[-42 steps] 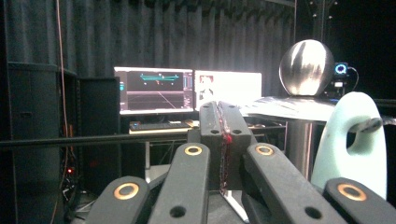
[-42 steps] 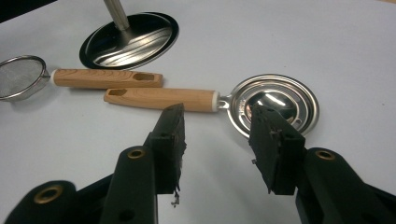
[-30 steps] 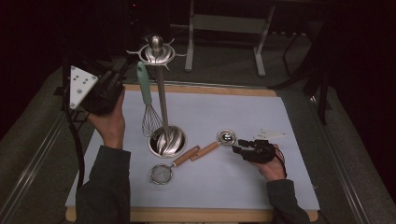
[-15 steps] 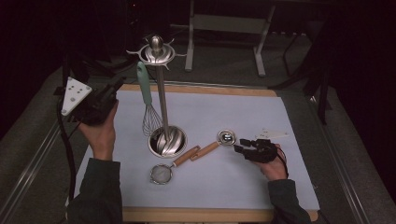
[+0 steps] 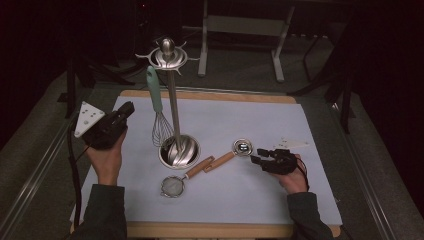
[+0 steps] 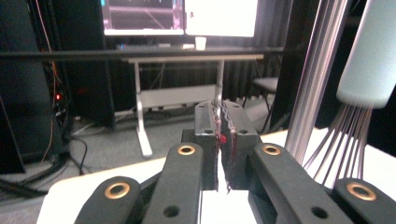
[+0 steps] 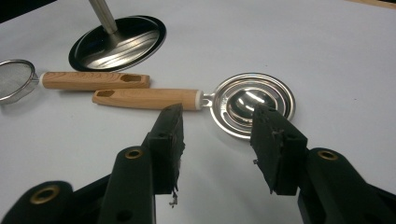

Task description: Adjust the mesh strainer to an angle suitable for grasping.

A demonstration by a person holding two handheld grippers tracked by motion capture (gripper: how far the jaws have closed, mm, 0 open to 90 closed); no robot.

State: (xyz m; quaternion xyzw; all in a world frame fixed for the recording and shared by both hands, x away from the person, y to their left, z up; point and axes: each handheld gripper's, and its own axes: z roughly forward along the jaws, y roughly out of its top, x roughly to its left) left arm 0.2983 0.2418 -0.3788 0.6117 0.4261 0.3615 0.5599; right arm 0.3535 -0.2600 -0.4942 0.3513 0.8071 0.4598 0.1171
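Hanging utensils on the tall steel stand with hooks at its crown [image 5: 170, 55] looks to be the work in hand, and judged from the high view it is about a third done. The whisk with the pale green handle [image 5: 156, 107] already dangles from one hook, while the small mesh strainer with a wooden handle [image 5: 176, 184] and the shiny round measuring spoon with a wooden handle [image 5: 235, 151] lie on the white mat of the desk [image 5: 300, 200] in front of the stand's round base. The left gripper [image 5: 120, 114] is held just left of the whisk, apart from it; the right gripper [image 5: 260, 156] sits low on the mat, just beside the spoon's bowl.

In the left gripper view, the left gripper [image 6: 223, 140] has its jaws barely parted, having just been opening, with nothing between them; the whisk's handle and wires [image 6: 369, 60] hang at the right.

In the right gripper view, the right gripper [image 7: 217, 144] has its jaws released and spread, the measuring spoon [image 7: 247, 105] just beyond the tips, untouched. The strainer [image 7: 16, 79] lies farther off. Both still need hanging.
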